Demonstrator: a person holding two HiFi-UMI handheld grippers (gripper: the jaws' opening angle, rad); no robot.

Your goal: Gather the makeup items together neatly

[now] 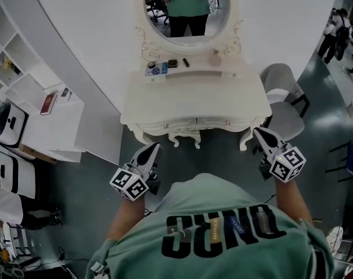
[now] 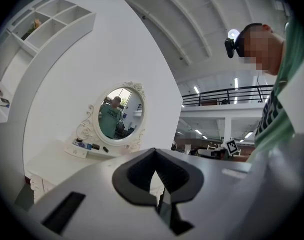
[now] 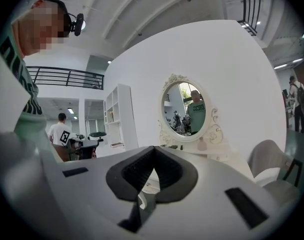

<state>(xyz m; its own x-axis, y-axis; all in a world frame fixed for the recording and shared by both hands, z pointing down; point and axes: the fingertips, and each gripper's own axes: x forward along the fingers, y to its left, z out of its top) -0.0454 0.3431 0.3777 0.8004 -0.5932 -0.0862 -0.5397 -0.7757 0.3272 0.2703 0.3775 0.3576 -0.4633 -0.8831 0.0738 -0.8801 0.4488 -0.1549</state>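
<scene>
Scrolled white vanity (image 1: 195,99) bears makeup items (image 1: 172,64).

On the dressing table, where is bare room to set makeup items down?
The wide tabletop in front of the shelf is bare. The shelf's left end is crowded with makeup items; a gap lies beside the pink bottle.

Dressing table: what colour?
The dressing table is creamy white; the head view shows it best.

Bright, even indoor light comes from ceiling strip lights (image 2: 196,90); shadows are soft. Both gripper views bend strongly and darken at their edges.
</scene>
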